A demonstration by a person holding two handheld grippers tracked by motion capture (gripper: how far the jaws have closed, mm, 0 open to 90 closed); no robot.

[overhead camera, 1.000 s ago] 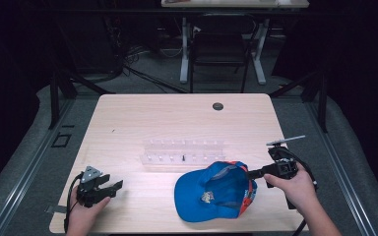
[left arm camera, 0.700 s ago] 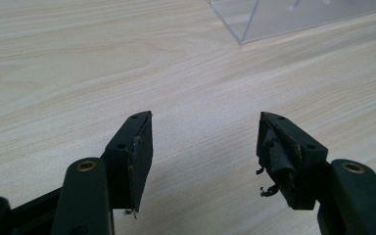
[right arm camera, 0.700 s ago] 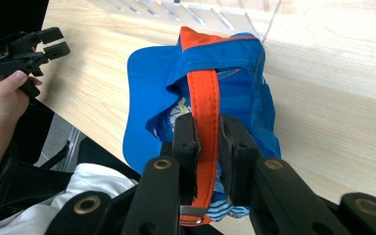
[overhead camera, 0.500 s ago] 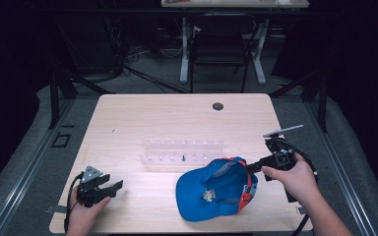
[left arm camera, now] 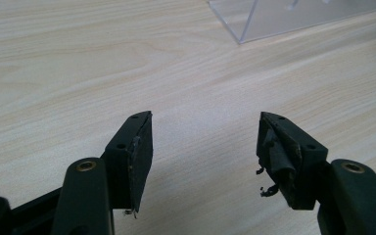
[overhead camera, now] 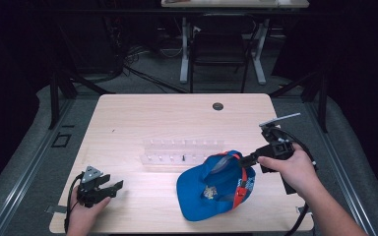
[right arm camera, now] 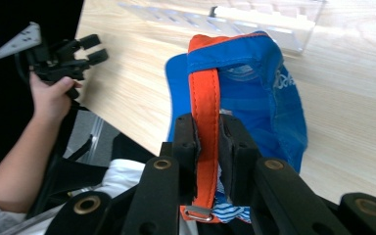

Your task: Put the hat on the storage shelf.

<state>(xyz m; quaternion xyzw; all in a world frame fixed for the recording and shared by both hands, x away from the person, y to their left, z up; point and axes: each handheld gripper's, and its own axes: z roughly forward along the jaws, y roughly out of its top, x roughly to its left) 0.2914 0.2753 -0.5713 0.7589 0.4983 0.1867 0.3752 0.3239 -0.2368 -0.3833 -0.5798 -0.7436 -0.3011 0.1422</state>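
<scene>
At the lower left of the high view, the left tongs rest on the light wooden counter, jaws spread wide and empty. A clear plastic rack sits at frame centre. Right of centre lies the blue fabric cap. The right tongs are clamped on its orange strap.

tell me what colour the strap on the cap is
Orange: the strap on the blue cap, clearest in the right gripper view.
</scene>
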